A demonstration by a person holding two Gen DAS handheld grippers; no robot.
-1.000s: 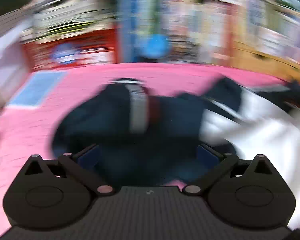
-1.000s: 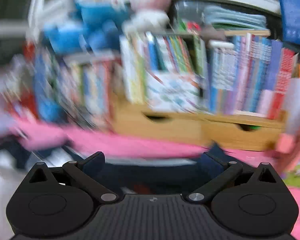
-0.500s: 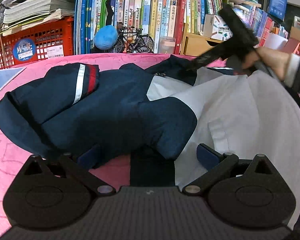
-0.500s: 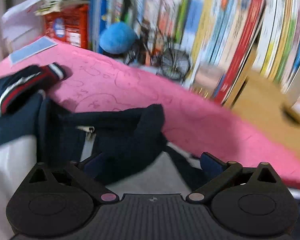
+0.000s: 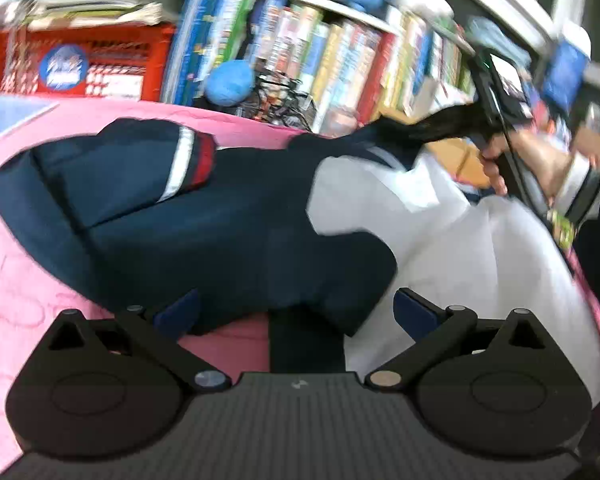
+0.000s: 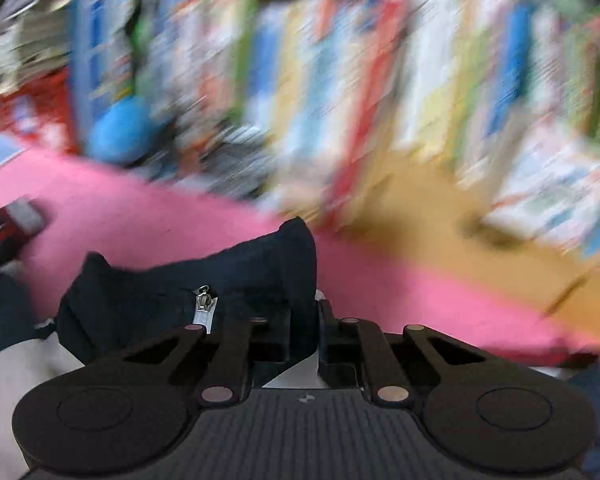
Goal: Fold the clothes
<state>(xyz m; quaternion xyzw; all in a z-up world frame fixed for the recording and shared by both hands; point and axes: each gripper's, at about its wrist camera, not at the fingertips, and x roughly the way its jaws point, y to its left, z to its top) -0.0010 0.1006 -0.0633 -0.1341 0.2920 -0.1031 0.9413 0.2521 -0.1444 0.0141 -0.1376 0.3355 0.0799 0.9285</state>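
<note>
A navy jacket [image 5: 228, 216] with a white front panel [image 5: 452, 240] and a white-and-red striped sleeve [image 5: 188, 160] lies spread on the pink cover [image 5: 16, 280]. My left gripper [image 5: 296, 312] hovers open over the near hem, its blue pads [image 5: 178, 312] on either side of the navy fabric and not pressing it. In the left wrist view a hand [image 5: 540, 160] holds my right gripper [image 5: 388, 128] at the far collar. The right wrist view shows that gripper [image 6: 315, 308] closing, its jaws pinching the navy collar [image 6: 260, 264] beside the zip pull [image 6: 204, 304].
A bookshelf [image 5: 340, 64] packed with books runs along the far edge, with a red crate [image 5: 80, 64] of papers at its left. A blue ball [image 5: 230, 82] and a toy bicycle [image 5: 284, 96] stand in front. A blue card [image 5: 8, 116] lies far left; wooden drawers [image 6: 440, 220] far right.
The right gripper went from wide open above the collar to shut on it. The left gripper sank closer to the hem and tilted, still open.
</note>
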